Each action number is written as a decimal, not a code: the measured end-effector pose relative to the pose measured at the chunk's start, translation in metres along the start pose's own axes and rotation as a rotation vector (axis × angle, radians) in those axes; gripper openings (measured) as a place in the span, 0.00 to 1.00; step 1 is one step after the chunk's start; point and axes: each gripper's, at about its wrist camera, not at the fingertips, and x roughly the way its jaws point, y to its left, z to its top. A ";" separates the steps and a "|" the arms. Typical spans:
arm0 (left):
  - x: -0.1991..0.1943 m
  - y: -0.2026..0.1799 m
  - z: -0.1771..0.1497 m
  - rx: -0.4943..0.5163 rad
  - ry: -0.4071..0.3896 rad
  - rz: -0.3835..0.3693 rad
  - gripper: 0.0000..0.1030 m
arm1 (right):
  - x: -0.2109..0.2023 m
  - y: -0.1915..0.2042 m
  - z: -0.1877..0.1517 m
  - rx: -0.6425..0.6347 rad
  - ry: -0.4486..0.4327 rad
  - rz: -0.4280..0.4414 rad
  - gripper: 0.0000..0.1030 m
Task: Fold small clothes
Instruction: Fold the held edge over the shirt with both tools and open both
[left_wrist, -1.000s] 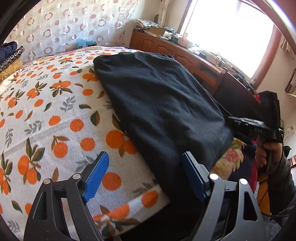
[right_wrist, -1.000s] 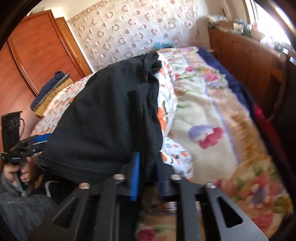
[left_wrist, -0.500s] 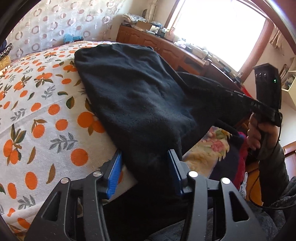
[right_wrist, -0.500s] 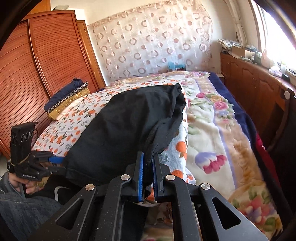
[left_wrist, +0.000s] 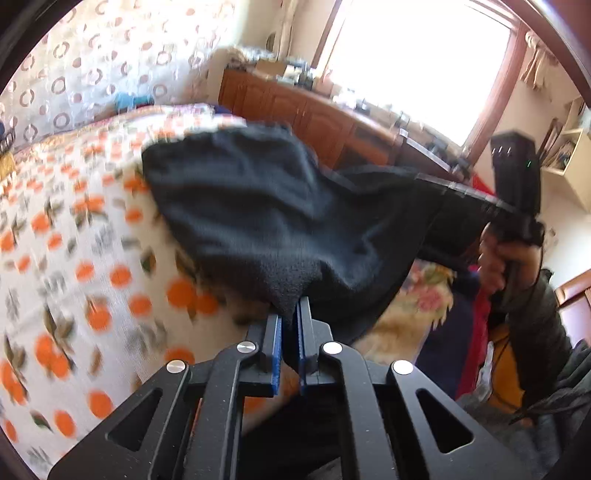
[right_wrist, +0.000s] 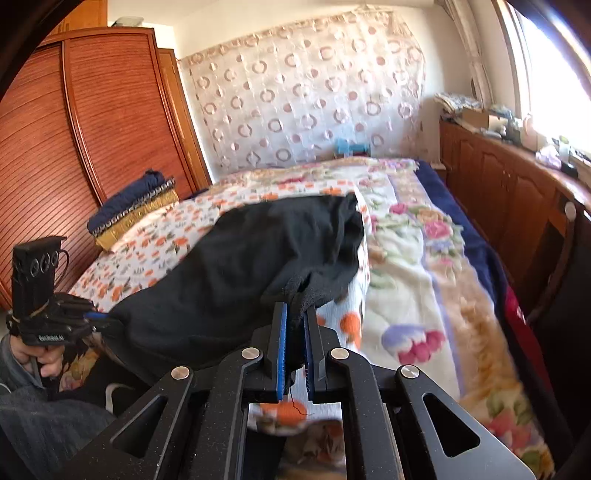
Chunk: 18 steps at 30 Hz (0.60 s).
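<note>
A black fleece garment (left_wrist: 258, 206) lies across the orange-print bedsheet (left_wrist: 74, 258) with its near edge lifted. My left gripper (left_wrist: 290, 314) is shut on one near corner of the black garment, the cloth pinched between the blue pads. My right gripper (right_wrist: 295, 314) is shut on the other near corner of the black garment (right_wrist: 236, 280). Each gripper shows in the other's view: the right gripper (left_wrist: 480, 199) at the right, the left gripper (right_wrist: 96, 317) at the left, each held by a hand. The cloth sags between them.
A floral blanket (right_wrist: 424, 280) covers the bed's right half. Folded clothes (right_wrist: 129, 206) are stacked at the far left by a wooden wardrobe (right_wrist: 92, 122). A cluttered wooden cabinet (right_wrist: 498, 177) runs under the window. The person's lap (right_wrist: 40, 421) is at the near edge.
My left gripper closed from wide open onto the garment's near corner and rose. The right gripper kept its grip and lifted its corner, so the near edge came off the bed.
</note>
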 end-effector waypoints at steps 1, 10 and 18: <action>-0.003 -0.001 0.006 0.014 -0.014 0.009 0.07 | 0.001 0.000 0.005 -0.006 -0.010 0.001 0.07; -0.005 0.029 0.112 0.068 -0.140 0.118 0.07 | 0.044 -0.003 0.087 -0.046 -0.090 -0.021 0.07; 0.042 0.119 0.169 -0.088 -0.101 0.180 0.07 | 0.125 -0.017 0.135 0.001 -0.059 -0.096 0.07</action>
